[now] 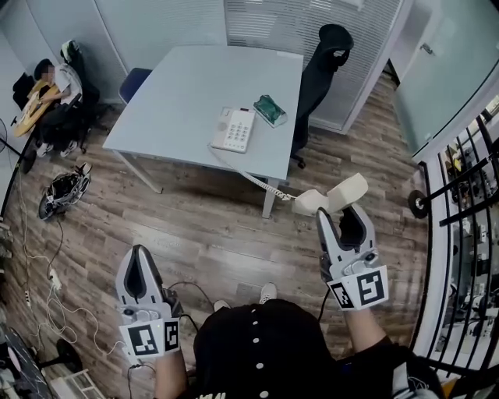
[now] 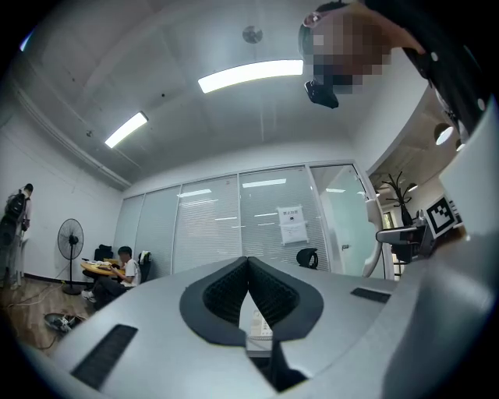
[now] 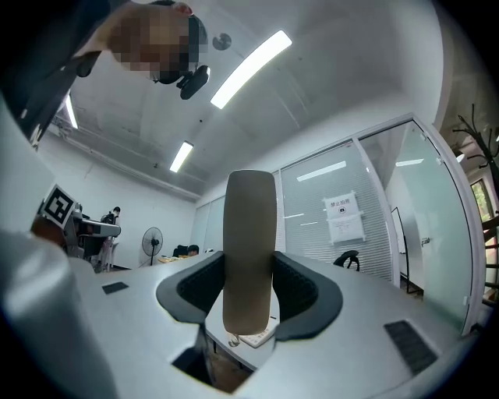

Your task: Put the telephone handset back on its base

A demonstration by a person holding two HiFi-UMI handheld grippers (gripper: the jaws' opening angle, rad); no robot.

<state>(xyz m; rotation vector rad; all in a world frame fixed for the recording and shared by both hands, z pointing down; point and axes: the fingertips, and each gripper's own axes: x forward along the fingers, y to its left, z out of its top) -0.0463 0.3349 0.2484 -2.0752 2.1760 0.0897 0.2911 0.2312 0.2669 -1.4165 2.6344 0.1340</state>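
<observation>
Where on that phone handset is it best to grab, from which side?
Take the handset by its slim middle bar, across its long sides, as the right gripper does: the bulkier ends stick out beyond the jaws. Come in square to the bar, away from the end where the coiled cord hangs.

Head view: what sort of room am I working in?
Probably an office meeting room: a pale table carrying a desk telephone, a black swivel chair beside it, and glass partition walls with blinds.
</observation>
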